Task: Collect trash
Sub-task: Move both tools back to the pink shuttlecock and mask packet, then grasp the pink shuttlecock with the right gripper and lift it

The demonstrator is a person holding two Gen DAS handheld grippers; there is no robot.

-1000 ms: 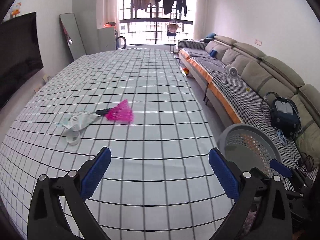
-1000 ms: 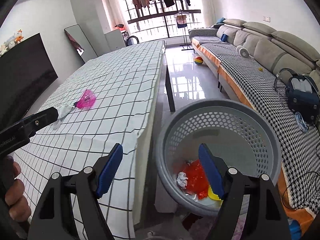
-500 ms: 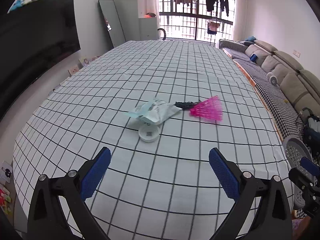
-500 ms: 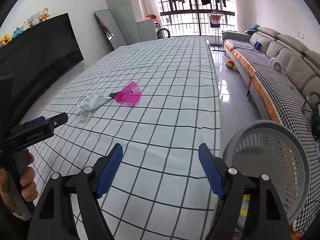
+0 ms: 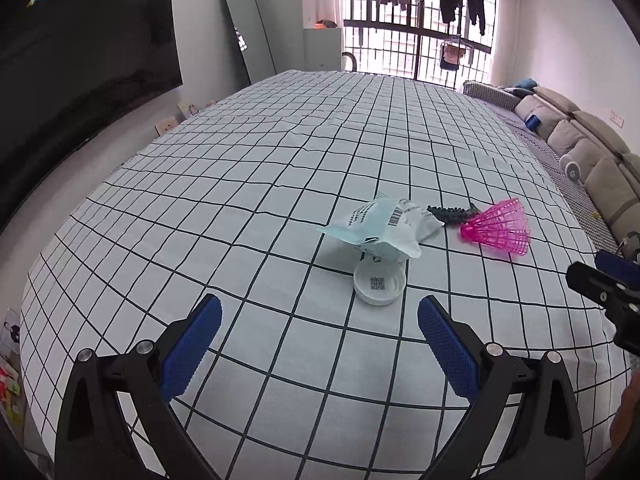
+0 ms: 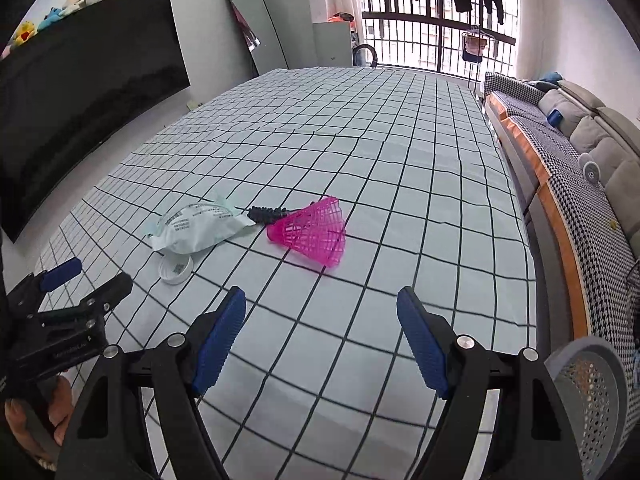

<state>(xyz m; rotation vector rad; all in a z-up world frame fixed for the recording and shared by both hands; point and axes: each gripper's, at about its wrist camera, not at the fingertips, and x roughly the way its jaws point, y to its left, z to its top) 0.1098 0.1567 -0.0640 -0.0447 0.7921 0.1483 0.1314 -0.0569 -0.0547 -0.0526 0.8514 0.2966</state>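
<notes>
On the checked tablecloth lie a white and pale green wrapper point(image 5: 383, 227) point(image 6: 199, 227), a white round lid point(image 5: 379, 282) point(image 6: 176, 269) just in front of it, a small dark object point(image 5: 451, 213) point(image 6: 267, 213), and a pink plastic shuttlecock point(image 5: 499, 229) point(image 6: 313, 235). My left gripper point(image 5: 319, 344) is open and empty, above the cloth short of the lid. My right gripper point(image 6: 321, 336) is open and empty, short of the shuttlecock. The left gripper also shows in the right wrist view point(image 6: 72, 292). The grey perforated basket point(image 6: 591, 392) sits off the table's right edge.
The table point(image 5: 280, 152) runs far toward the barred window. A black screen point(image 6: 80, 100) stands on the left wall with a leaning mirror point(image 6: 256, 48) beyond. A long sofa point(image 6: 576, 152) lines the right side.
Both grippers have swung left from the basket side toward the trash on the table and moved closer to it. Both stay open and empty.
</notes>
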